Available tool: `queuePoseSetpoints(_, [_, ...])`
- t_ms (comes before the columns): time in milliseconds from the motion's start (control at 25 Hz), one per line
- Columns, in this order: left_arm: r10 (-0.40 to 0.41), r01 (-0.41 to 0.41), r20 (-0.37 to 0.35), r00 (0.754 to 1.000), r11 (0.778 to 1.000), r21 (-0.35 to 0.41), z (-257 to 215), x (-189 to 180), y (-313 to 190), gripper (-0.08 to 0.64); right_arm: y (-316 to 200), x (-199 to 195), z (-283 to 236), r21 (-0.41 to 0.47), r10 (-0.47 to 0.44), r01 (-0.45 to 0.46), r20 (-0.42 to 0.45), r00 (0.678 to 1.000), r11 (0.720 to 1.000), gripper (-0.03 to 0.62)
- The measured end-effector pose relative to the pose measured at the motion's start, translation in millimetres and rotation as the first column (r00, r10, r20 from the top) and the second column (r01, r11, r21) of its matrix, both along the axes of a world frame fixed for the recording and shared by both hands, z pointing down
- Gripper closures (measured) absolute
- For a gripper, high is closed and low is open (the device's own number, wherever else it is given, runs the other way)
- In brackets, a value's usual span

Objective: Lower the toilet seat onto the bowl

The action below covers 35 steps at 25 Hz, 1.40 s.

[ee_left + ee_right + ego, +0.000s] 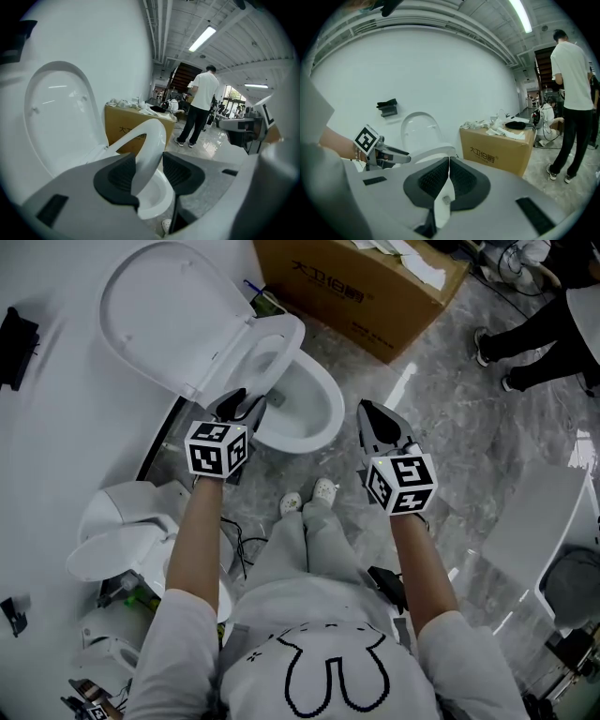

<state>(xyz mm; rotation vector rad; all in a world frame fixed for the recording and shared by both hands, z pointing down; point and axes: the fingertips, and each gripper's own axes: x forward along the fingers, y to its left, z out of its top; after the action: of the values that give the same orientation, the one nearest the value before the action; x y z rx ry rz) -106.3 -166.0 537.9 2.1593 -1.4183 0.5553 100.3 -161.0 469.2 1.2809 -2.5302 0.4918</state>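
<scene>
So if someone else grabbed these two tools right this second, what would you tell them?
Left tool: closed on the front rim of the toilet seat, holding it partway up, clear of the bowl.
Right tool: shut, empty, in the air to the right of the bowl.
Lid: open, tipped back toward the wall.
Done: seat is gripped and tilted between lid and bowl.
Left: ease the seat down until it lies flat on the bowl's rim, then let go.
</scene>
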Motion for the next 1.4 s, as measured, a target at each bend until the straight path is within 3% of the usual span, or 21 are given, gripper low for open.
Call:
queuePoseSetpoints(560, [0.105, -0.104, 0.016, 0.994, 0.992, -0.067, 42, 41, 17, 0.370, -6, 13, 44, -0.059, -0.001, -0.002, -0.049, 0.999, 0.998, 0.563])
queuePoseSetpoints(1400, [0.205, -0.214, -0.064, 0.977, 0.959, -0.183, 118, 90, 39, 0.371, -5, 14, 106, -0.159, 0.059, -0.066, -0.045, 0.997, 0.985, 0.563])
